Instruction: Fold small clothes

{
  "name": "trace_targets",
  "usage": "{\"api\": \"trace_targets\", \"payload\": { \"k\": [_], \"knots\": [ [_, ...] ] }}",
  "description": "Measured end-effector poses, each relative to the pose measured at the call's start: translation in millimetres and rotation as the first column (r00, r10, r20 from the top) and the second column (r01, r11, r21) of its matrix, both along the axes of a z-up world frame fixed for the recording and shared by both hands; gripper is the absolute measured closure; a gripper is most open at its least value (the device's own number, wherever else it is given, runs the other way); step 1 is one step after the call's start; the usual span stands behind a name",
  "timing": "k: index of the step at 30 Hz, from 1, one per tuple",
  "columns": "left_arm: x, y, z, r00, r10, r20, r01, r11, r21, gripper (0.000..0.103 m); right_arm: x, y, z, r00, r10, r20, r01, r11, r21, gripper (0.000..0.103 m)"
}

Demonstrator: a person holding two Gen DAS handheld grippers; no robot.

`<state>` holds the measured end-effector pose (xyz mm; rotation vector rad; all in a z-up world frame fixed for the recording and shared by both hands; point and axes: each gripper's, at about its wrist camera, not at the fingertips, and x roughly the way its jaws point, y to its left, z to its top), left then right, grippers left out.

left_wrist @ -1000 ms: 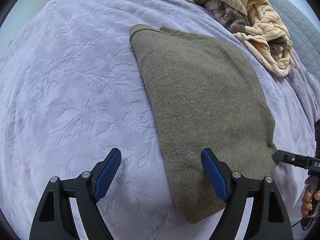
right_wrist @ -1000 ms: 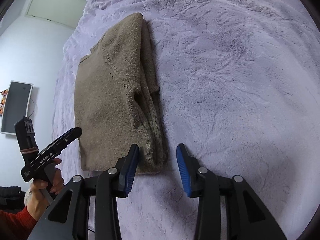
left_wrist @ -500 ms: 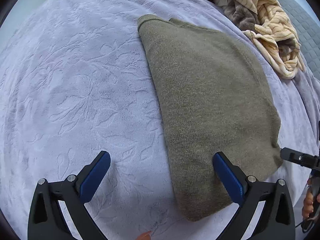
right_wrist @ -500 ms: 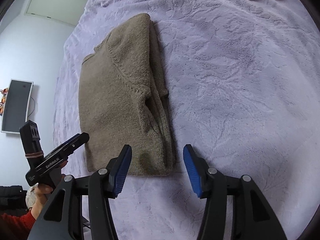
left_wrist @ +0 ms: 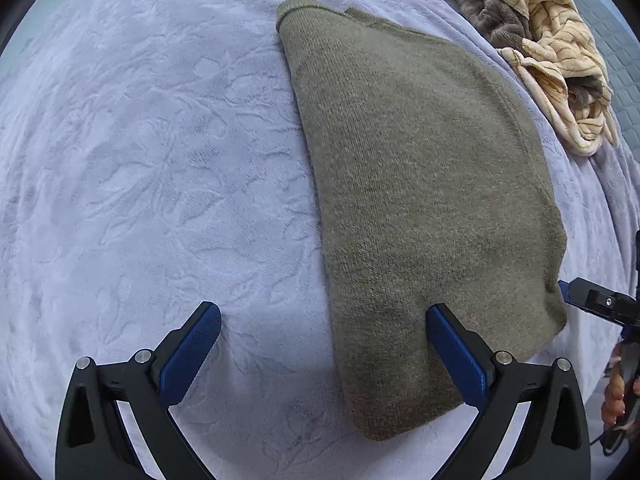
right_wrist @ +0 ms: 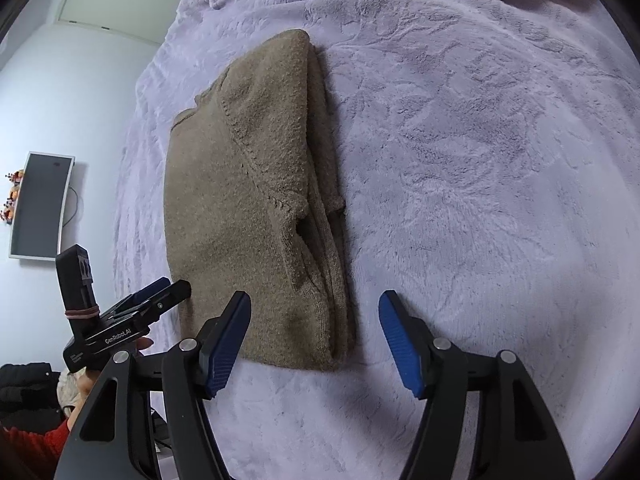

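Both grippers have let go: the left gripper (left_wrist: 323, 354) gapes wide, the right gripper (right_wrist: 315, 338) is opening, empty. The folded olive knitted sweater (left_wrist: 420, 200) lies mid-bed on the lilac embossed plush blanket (left_wrist: 160, 160); that fold looks finished.

White lettering "GenRobot.AI" runs along the black body of the left tongs (right_wrist: 160, 294), at eight o'clock in the right wrist view

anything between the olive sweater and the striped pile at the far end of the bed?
Nothing: in the left wrist view only a narrow strip of bare lilac blanket separates the olive sweater from the striped pile.
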<state>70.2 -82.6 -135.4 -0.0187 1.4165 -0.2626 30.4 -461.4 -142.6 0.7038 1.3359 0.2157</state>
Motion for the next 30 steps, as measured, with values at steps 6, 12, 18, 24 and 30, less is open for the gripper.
{"api": "trace_targets", "payload": {
  "k": [6, 12, 18, 24, 30],
  "knots": [
    [1.1, 0.8, 1.9, 1.0, -0.006, -0.004, 0.005, 1.0, -0.027, 0.0, 4.1, -6.2, -2.3, 1.0, 0.01, -0.002, -0.01, 1.0, 0.007, 0.033],
    [18.5, 13.6, 16.4, 0.999, 0.028, 0.028, -0.024, 0.991, -0.129, 0.0, 11.2, -16.6, -2.8, 1.0, 0.023, 0.01, -0.024, 1.0, 0.02, 0.027],
    [34.6, 0.4, 9.4, 1.0, 0.029, -0.011, -0.031, 0.98, -0.198, 0.0, 32.9, -30.2, -4.6, 0.999, -0.01, 0.048, 0.005, 0.994, 0.111, 0.025],
    [44.0, -23.7, 0.2, 1.0, -0.004, -0.008, 0.002, 0.973, -0.232, 0.0, 61.8, -31.3, -16.3, 0.999, 0.007, 0.042, -0.013, 0.988, 0.156, 0.025],
    [59.7, -28.4, -12.0, 0.999, 0.001, -0.033, -0.009, 0.967, -0.253, 0.0, 84.8, -24.5, -30.2, 0.999, 0.043, 0.034, -0.049, 0.979, 0.199, 0.025]
  ]
}}
